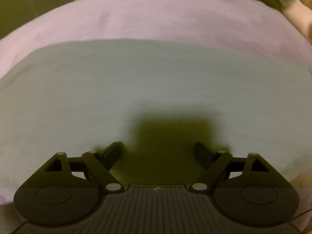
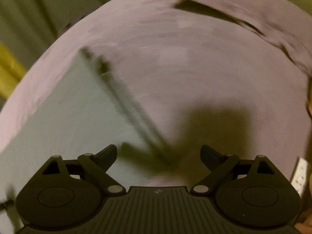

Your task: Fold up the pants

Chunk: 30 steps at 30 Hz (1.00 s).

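both tongs hang empty with jaws wide apart, pointing down. under the left tongs point(image 1: 158, 150) lies the pale green pants point(image 1: 136, 81) panel, spread flat on the pink bed point(image 1: 156, 15). the right tongs point(image 2: 159, 153) hover over the pants' edge point(image 2: 124, 101), which runs diagonally away to the upper left; this hand looks nearer that edge.

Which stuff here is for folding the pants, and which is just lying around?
For the job:
- pale green pants, spread flat
- left gripper, open, holding nothing
- right gripper, open, holding nothing

Just lying about:
- pinkish-purple sheet beneath the pants
- white power strip at the sheet's edge
- yellow thing beyond the sheet, too blurred to name
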{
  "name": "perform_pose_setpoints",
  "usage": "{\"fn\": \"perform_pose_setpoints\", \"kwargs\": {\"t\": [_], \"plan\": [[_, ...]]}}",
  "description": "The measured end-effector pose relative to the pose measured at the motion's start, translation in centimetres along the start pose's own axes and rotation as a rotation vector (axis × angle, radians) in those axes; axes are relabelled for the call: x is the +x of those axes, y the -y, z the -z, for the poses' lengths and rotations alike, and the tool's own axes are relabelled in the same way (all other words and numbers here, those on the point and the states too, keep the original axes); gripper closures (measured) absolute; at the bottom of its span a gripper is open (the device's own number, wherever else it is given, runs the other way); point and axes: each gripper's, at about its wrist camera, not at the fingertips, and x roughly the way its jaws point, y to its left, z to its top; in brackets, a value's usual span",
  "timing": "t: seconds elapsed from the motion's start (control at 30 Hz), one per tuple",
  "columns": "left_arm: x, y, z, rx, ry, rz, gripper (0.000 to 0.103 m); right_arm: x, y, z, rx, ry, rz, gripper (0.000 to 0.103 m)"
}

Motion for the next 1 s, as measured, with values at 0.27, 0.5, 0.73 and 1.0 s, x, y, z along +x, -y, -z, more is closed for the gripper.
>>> {"fn": "perform_pose_setpoints", "kwargs": {"t": [0.27, 0.5, 0.73, 1.0], "plan": [[1.2, 8.7, -1.4, 0.208, -0.016, 0.023, 0.015, 2.3, 2.2, 0.8, 0.038, -0.012, -0.255, 0.01], [1.1, 13.0, -2.9, 0.277, -0.011, 0.106, 0.015, 2.7, 1.0, 1.7, 0.008, -0.03, -0.32, 0.034], [-0.1, 16.3, -4.1, 0.311, -0.01, 0.142, 0.015, 3.8, 0.5, 1.8, 0.051, -0.082, -0.389, 0.068], [1.0, 17.9, -5.6, 0.319, -0.047, 0.152, 0.013, 3.2, -0.8, 2.6, 0.063, 0.014, -0.331, 0.085]]}}
